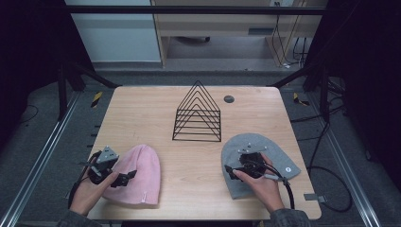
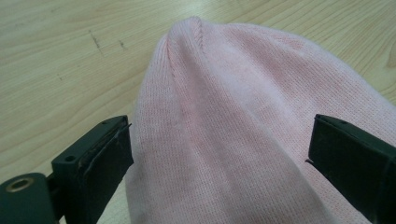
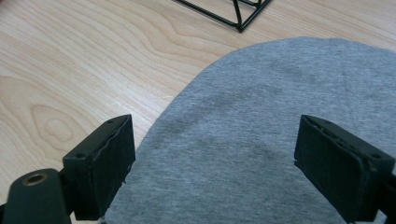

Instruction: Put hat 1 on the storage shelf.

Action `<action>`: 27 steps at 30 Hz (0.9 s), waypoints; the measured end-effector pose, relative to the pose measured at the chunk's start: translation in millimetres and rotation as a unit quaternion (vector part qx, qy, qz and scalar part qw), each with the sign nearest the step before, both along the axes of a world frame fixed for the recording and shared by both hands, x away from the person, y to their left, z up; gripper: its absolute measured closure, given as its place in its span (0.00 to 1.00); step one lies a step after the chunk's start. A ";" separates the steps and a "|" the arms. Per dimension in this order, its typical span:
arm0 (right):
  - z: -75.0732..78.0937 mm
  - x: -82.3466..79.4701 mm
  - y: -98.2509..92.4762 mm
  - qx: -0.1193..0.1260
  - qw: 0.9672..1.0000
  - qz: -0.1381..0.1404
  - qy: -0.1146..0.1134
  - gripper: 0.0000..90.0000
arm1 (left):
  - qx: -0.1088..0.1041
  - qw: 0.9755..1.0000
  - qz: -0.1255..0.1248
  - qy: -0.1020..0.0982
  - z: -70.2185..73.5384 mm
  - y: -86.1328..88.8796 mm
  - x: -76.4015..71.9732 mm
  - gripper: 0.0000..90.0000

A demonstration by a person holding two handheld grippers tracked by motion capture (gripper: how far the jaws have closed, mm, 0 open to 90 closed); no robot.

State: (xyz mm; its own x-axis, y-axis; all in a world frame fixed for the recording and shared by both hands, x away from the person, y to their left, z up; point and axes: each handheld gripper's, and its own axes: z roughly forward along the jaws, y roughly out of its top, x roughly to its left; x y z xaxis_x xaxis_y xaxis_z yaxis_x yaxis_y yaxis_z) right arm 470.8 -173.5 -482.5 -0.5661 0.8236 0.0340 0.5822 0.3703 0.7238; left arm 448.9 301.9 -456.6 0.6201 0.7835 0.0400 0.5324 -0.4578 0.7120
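Note:
A pink knit beanie (image 1: 135,175) lies flat at the front left of the wooden table (image 1: 151,109). My left gripper (image 1: 122,178) hovers over its left side, jaws wide open. In the left gripper view the pink beanie (image 2: 243,126) spreads between the two black pads (image 2: 100,163), untouched by them. A grey beanie (image 1: 279,156) lies at the front right. My right gripper (image 1: 239,166) is over it, open. The grey beanie (image 3: 261,135) runs under the spread pads (image 3: 105,161) in the right gripper view.
A black wire rack (image 1: 198,113) shaped like a row of triangles stands at the table's middle, behind both hats; its corner (image 3: 238,14) is near the grey hat. A round grommet (image 1: 229,99) sits at the back right. Bare wood lies between the hats.

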 end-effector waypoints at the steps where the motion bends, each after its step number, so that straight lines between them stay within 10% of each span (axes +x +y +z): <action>1: 0.3 -0.9 -0.2 0.001 1.000 0.001 0.001 0.14 | 0.002 1.000 -0.001 -0.001 1.4 0.0 1.0 0.06; 6: 1.3 -3.2 -2.3 0.005 1.000 0.004 -0.002 0.16 | 0.024 1.000 -0.010 -0.004 14.5 0.8 14.0 0.09; 13: 3.9 -5.5 -5.3 0.002 1.000 0.004 -0.013 0.24 | 0.063 0.997 -0.033 0.040 36.4 2.6 65.9 0.21; 27: 0.9 -4.0 -7.3 -0.014 1.000 0.008 -0.008 0.35 | 0.061 0.993 -0.048 0.087 12.5 -0.9 95.2 0.36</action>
